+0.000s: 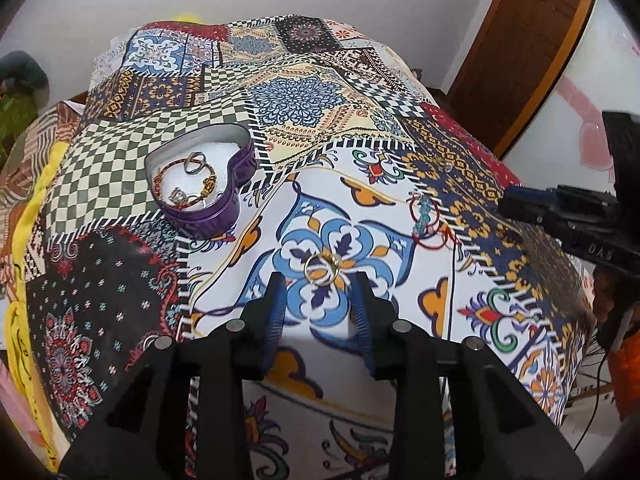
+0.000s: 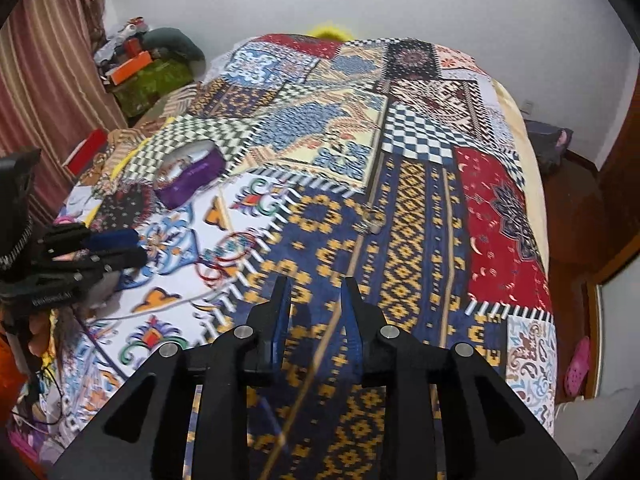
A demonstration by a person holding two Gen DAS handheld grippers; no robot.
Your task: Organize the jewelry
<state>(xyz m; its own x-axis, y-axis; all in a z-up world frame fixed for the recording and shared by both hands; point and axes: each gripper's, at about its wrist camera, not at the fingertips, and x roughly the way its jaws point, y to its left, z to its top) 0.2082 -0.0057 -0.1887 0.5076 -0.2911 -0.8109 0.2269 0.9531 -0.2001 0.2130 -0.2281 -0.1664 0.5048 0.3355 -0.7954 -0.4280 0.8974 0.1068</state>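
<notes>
A pair of gold rings (image 1: 322, 269) lies on the patterned bedspread (image 1: 360, 128), just ahead of and between the fingertips of my left gripper (image 1: 319, 282), which is open and does not touch them. A purple heart-shaped tin (image 1: 212, 216) to the left holds rings and bracelets. A red cord bracelet (image 1: 430, 220) lies to the right of the gold rings. My right gripper (image 2: 315, 282) is open over the blue and yellow patch, nothing between its fingers. A small silver piece (image 2: 372, 225) lies ahead of it. The tin (image 2: 192, 178) and the red bracelet (image 2: 228, 256) sit to its left.
The bedspread (image 2: 420, 184) covers a bed that drops off at the right edge. A wooden door (image 1: 532, 40) stands at the right. Boxes and clutter (image 2: 136, 64) sit by the striped curtain (image 2: 52, 80). A pink slipper (image 2: 578, 364) lies on the floor.
</notes>
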